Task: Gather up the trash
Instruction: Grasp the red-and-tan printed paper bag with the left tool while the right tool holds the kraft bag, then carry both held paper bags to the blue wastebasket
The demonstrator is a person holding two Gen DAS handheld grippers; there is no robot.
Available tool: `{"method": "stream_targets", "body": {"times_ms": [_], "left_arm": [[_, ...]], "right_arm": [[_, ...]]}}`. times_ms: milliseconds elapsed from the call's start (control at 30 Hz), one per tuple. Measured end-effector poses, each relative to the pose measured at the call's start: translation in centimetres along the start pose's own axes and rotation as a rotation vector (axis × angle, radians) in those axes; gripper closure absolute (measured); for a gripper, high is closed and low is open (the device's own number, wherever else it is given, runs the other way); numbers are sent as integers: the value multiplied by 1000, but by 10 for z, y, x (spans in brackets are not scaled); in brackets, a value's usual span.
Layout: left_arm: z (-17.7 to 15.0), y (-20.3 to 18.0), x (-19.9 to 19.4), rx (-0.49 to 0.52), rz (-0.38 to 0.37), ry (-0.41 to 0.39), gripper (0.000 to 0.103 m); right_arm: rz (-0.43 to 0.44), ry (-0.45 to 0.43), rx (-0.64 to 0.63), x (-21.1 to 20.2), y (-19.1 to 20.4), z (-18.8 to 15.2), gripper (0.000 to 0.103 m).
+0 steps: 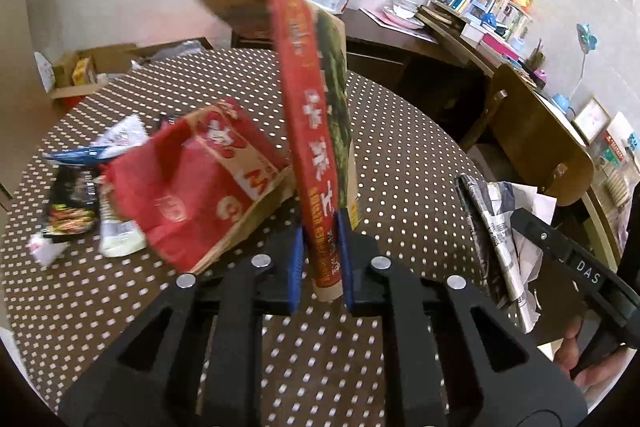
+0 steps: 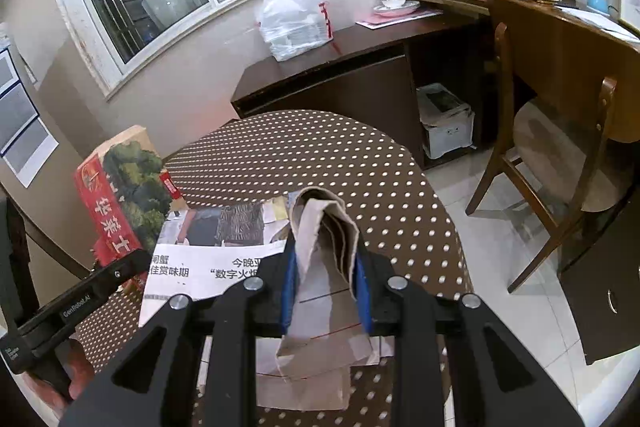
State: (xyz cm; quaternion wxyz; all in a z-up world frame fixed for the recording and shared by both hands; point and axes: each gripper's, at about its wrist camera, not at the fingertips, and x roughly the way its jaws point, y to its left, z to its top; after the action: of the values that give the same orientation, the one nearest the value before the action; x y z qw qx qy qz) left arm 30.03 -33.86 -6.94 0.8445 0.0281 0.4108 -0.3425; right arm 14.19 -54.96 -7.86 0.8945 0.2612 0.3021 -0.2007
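Note:
My left gripper is shut on the bottom edge of a flat red and green cardboard box, which stands tilted up above the dotted table. The same cardboard box shows at the left of the right wrist view. My right gripper is shut on a folded wad of newspaper, held over a spread newspaper sheet. A red paper bag lies left of the left gripper, with a black snack wrapper, a clear plastic bottle and crumpled white wrappers beyond it.
A wooden chair stands right of the table. A dark desk along the wall carries a white plastic bag, dishes and books. An open cardboard carton sits on the floor at the far left. A hand holds the right gripper's handle.

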Motion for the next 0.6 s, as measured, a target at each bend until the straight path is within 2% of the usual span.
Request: {"method": "stream_targets", "body": {"times_ms": [467,600], "left_arm": [[-29,13,-79,19,55,-91,90],[-38,26,-108,8,96,-125,90]], "right_arm": [[82,-9,-67,-35,57,-29,78],[112,-6,-98,-42,79,-41,78]]}}
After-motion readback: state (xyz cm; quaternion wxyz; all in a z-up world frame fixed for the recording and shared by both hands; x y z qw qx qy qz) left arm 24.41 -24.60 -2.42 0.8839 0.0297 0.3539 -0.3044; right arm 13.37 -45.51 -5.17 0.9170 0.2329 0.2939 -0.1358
